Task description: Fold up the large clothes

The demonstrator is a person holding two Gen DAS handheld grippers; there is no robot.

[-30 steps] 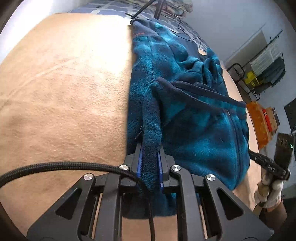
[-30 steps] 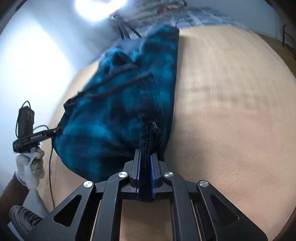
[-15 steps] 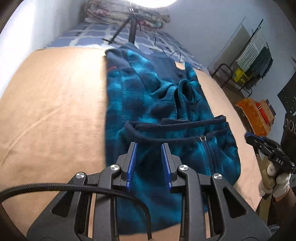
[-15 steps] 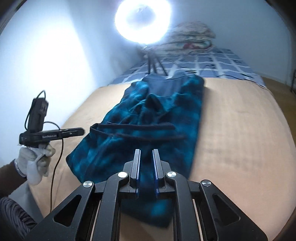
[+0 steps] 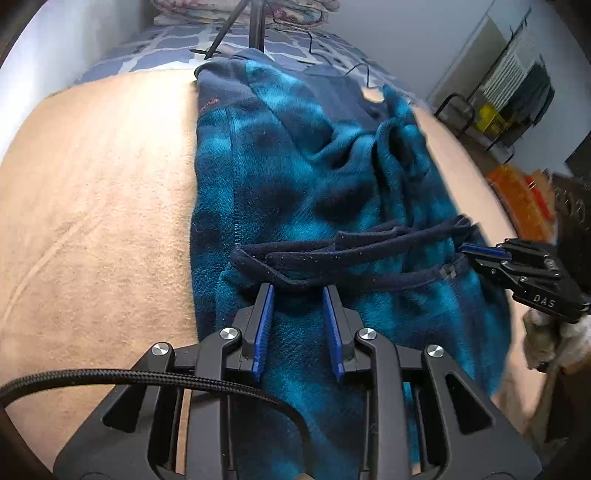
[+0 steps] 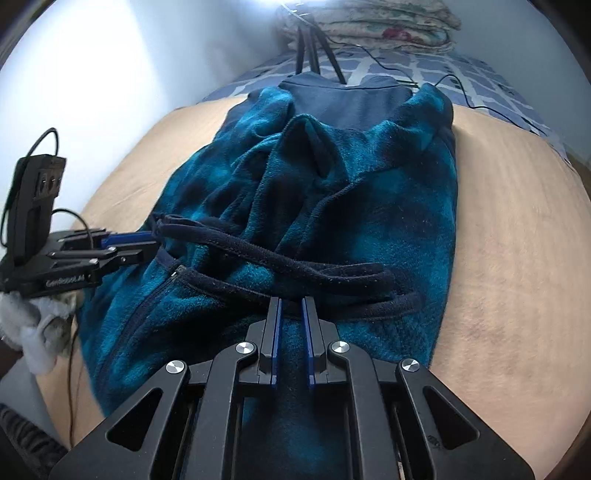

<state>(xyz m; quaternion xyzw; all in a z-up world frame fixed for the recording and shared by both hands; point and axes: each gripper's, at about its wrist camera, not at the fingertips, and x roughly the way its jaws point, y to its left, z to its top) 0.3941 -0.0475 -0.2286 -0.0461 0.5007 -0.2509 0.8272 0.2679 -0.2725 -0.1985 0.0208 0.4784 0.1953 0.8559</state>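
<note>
A teal and navy fleece jacket [image 5: 314, 184] lies lengthwise on the bed. Its lower part is folded up, so the dark-bound hem [image 5: 332, 258] runs across the middle. My left gripper [image 5: 298, 290] is open just short of that hem, with nothing between its blue pads. My right gripper [image 6: 291, 301] is at the hem [image 6: 295, 269] too, its jaws only narrowly apart and empty. Each gripper shows in the other's view, the right gripper [image 5: 480, 253] at the jacket's right edge and the left gripper [image 6: 144, 245] at its left edge. A zipper [image 6: 147, 295] runs down the folded part.
A tan blanket [image 5: 92, 221] covers the bed around the jacket. Beyond it are a blue checked sheet [image 5: 166, 44], tripod legs [image 5: 255, 22] and stacked quilts [image 6: 388, 26]. A drying rack [image 5: 517, 81] and an orange box [image 5: 524, 199] stand off the bed's right side.
Both grippers were shut on the fleece edge a second ago and have let it go. The carried part now lies folded over the jacket, and both grippers have pulled off it.
</note>
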